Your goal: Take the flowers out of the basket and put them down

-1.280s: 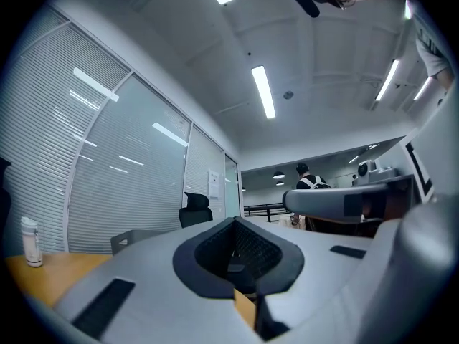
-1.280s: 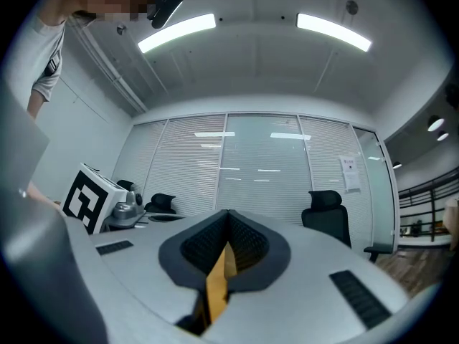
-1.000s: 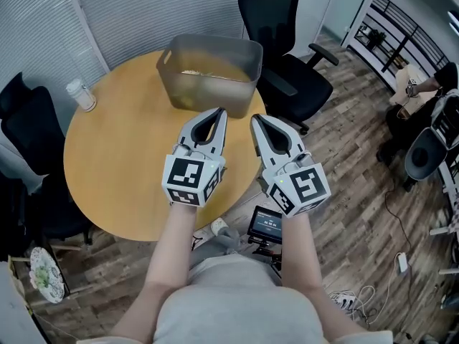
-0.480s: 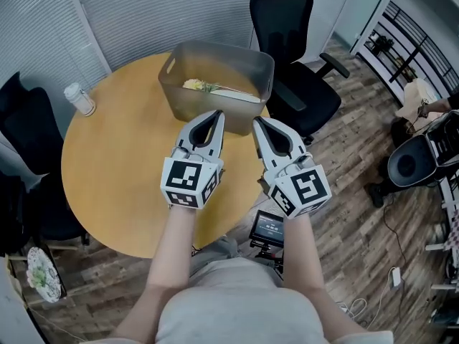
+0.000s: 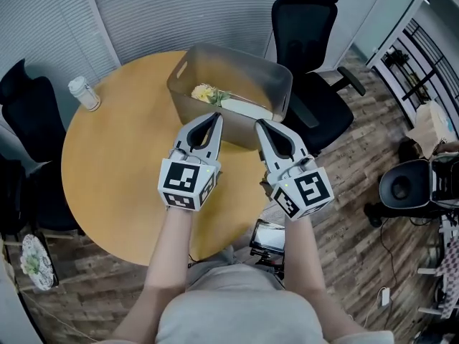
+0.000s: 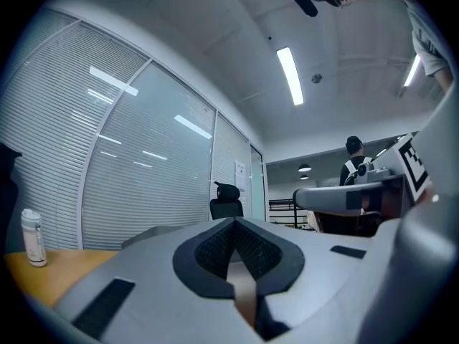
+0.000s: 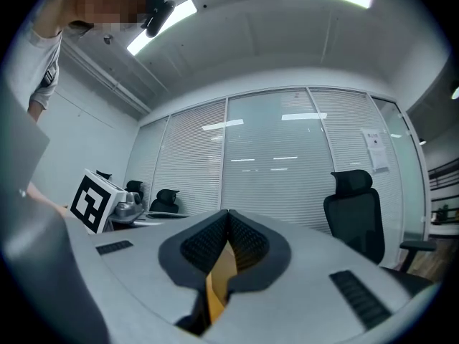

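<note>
A grey plastic basket (image 5: 269, 84) stands on the far side of the round wooden table (image 5: 115, 170). Inside it lie flowers (image 5: 206, 94) with a yellow head, green stem and pale wrapping. My left gripper (image 5: 216, 116) is shut with nothing in it, its tip just short of the basket's near wall. Beside it, my right gripper (image 5: 259, 125) is likewise shut and empty, also close to that wall. Both point level. In the left gripper view the left gripper (image 6: 233, 224) has its jaws together; in the right gripper view the right gripper (image 7: 228, 216) does too.
A small white bottle (image 5: 84, 94) stands at the table's left edge. Black office chairs stand behind the basket (image 5: 308, 27) and at the left (image 5: 29, 113). A small screen device (image 5: 267, 236) sits low by the person's legs. Blinds cover the wall behind.
Both grippers have moved forward toward the basket, staying side by side and shut. The flowers inside the basket have come into sight.
</note>
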`<state>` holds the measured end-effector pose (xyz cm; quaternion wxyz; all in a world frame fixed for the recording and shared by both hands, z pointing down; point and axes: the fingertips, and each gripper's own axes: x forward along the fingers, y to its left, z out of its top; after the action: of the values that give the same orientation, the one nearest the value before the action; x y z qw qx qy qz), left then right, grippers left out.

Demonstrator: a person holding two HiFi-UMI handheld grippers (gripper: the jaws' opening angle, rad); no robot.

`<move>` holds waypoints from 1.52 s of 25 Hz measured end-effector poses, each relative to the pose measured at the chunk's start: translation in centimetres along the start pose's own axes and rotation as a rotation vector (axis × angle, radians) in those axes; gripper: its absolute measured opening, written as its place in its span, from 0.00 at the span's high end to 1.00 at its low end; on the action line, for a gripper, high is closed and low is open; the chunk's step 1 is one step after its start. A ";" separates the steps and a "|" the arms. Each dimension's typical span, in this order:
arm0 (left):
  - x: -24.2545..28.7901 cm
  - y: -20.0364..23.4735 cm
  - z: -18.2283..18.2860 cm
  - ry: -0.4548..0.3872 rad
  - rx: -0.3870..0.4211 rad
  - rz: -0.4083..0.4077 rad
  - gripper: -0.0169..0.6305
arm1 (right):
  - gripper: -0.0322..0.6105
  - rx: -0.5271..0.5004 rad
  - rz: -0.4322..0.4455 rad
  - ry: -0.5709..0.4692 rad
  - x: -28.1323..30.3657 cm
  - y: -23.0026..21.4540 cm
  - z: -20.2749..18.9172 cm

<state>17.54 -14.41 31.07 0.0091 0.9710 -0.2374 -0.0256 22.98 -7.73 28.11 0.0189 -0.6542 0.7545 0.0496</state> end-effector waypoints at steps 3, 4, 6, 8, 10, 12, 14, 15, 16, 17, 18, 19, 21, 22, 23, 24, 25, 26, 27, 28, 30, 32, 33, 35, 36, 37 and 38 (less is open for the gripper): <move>0.7 0.5 -0.1 0.002 0.001 0.009 0.97 | 0.91 -0.004 0.016 0.005 0.7 -0.5 -0.1; 0.8 0.5 -0.1 0.005 0.006 0.009 0.97 | 0.91 -0.011 0.020 0.010 0.8 -0.7 -0.1; 1.1 0.6 0.0 0.015 0.024 0.005 0.97 | 0.91 -0.026 0.026 0.020 1.1 -0.8 -0.2; 1.5 1.0 0.3 0.025 0.042 0.006 0.97 | 0.91 -0.033 0.035 0.025 1.5 -0.9 -0.2; 2.1 1.5 0.7 0.025 0.046 0.012 0.97 | 0.91 -0.034 0.048 0.028 2.0 -1.0 -0.1; 2.7 2.0 1.0 0.025 0.045 0.020 0.97 | 0.91 -0.034 0.062 0.032 2.5 -1.2 -0.1; 3.5 2.6 1.2 0.032 0.048 0.032 0.97 | 0.91 -0.038 0.075 0.034 3.1 -1.7 0.2; 3.9 2.9 1.3 0.037 0.054 0.038 0.97 | 0.91 -0.041 0.083 0.036 3.5 -2.0 0.3; 4.3 3.1 1.4 0.041 0.062 0.044 0.97 | 0.91 -0.045 0.092 0.037 3.9 -2.3 0.4; 4.7 3.4 1.6 0.043 0.071 0.049 0.97 | 0.91 -0.050 0.104 0.039 4.3 -2.6 0.4; 5.1 3.7 1.7 0.044 0.078 0.055 0.97 | 0.91 -0.053 0.117 0.041 4.7 -2.9 0.5; 5.6 3.9 1.9 0.044 0.081 0.062 0.97 | 0.91 -0.055 0.129 0.041 5.1 -3.3 0.5; 6.5 4.2 2.2 0.045 0.085 0.075 0.97 | 0.91 -0.058 0.149 0.043 5.7 -4.3 0.4; 6.9 4.4 2.2 0.046 0.087 0.079 0.97 | 0.91 -0.058 0.155 0.044 6.0 -4.8 0.3; 7.3 4.5 2.3 0.048 0.090 0.084 0.97 | 0.91 -0.056 0.162 0.044 6.3 -5.4 0.1; 7.8 4.7 2.3 0.050 0.093 0.090 0.97 | 0.91 -0.054 0.169 0.045 6.7 -5.9 -0.1; 8.1 5.0 2.3 0.052 0.094 0.098 0.97 | 0.91 -0.054 0.178 0.047 7.0 -6.4 -0.3; 8.5 5.3 2.3 0.054 0.094 0.107 0.97 | 0.91 -0.058 0.188 0.051 7.4 -6.8 -0.6; 8.9 5.5 2.3 0.056 0.092 0.115 0.97 | 0.91 -0.064 0.199 0.056 7.7 -7.2 -0.8; 9.2 5.7 2.2 0.058 0.091 0.122 0.97 | 0.91 -0.071 0.210 0.061 8.0 -7.7 -1.0; 10.0 6.1 2.1 0.064 0.097 0.136 0.97 | 0.91 -0.080 0.229 0.066 8.6 -8.8 -1.2; 10.6 6.7 1.9 0.071 0.101 0.151 0.97 | 0.91 -0.081 0.246 0.067 9.5 -9.8 -1.4; 10.9 7.0 1.8 0.075 0.102 0.159 0.97 | 0.91 -0.082 0.256 0.069 10.0 -10.3 -1.6; 11.5 7.7 1.6 0.080 0.104 0.174 0.97 | 0.91 -0.097 0.277 0.079 11.0 -11.0 -2.0; 11.8 8.0 1.5 0.081 0.104 0.181 0.97 | 0.91 -0.115 0.289 0.087 11.6 -11.3 -2.2; 12.0 8.3 1.4 0.081 0.102 0.187 0.97 | 0.91 -0.134 0.302 0.093 12.1 -11.4 -2.3; 12.2 8.6 1.3 0.082 0.100 0.193 0.97 | 0.91 -0.149 0.316 0.098 12.6 -11.5 -2.4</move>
<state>24.35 -27.68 29.50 -0.0273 0.9431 -0.3304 0.0269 32.67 -21.98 28.76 -0.0746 -0.5286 0.8422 0.0757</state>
